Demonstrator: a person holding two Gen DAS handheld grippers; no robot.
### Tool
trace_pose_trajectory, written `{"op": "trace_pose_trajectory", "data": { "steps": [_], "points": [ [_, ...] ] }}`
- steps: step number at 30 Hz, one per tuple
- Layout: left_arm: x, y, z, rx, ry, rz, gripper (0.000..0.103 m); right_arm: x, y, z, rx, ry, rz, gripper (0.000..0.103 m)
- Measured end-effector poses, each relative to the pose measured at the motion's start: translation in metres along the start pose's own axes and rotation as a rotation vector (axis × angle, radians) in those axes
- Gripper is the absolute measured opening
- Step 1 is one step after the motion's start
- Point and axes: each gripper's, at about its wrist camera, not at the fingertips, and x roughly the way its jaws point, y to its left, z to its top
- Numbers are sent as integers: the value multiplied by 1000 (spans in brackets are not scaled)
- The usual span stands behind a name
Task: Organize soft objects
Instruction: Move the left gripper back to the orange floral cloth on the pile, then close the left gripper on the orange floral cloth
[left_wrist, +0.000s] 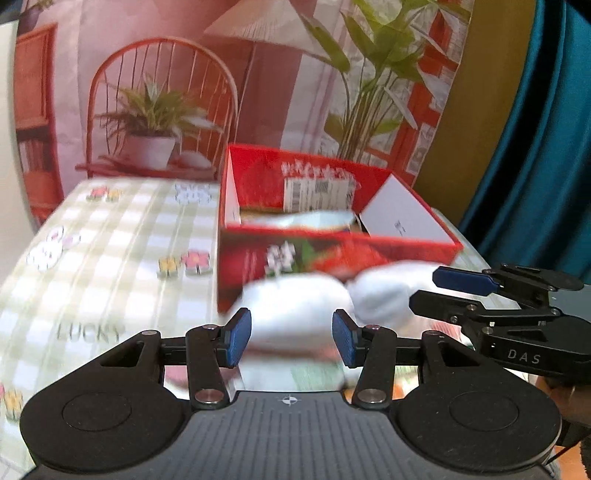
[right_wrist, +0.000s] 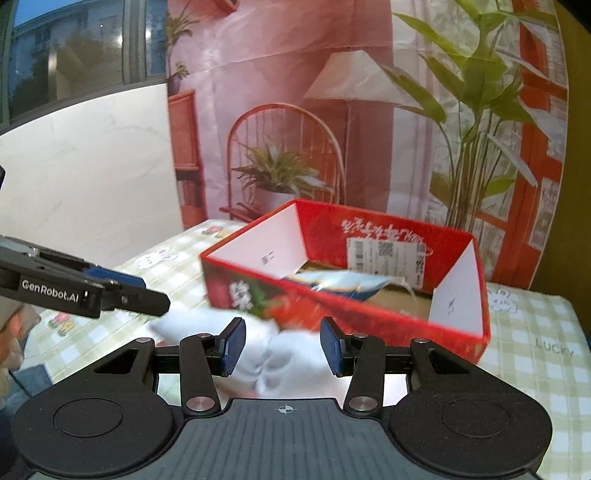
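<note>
I see both tongs, left (left_wrist: 291, 338) and right (right_wrist: 282, 347), standing apart around a white soft bundle (left_wrist: 303, 306); the red box (left_wrist: 332, 236) sits at twelve o'clock.

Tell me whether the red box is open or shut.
Open. The red box has no lid on top; both wrist views look straight down past its white inner walls to a pale packet lying inside.

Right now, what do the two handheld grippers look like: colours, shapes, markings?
The left gripper and right gripper match: black linkage arms with silver pivot pins, blue ribbed pads, and a grey ridged base bearing a crosshair mark. White lettering reads "GenRobot.AI" on the left, "DAS" on the right.
</note>
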Motion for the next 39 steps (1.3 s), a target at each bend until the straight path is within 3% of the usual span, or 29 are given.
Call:
{"op": "trace_pose_trajectory", "data": {
  "steps": [10, 27, 39],
  "points": [
    [-7, -14, -47, -5, 103, -41, 51, -23, 23, -53, 19, 83, 40, 42],
    [27, 3, -87, -131, 295, -75, 51, -19, 21, -115, 117, 215, -17, 41],
    [48, 9, -85, -173, 271, -71, 50, -12, 24, -128, 102, 242, -29, 41]
  ]
}}
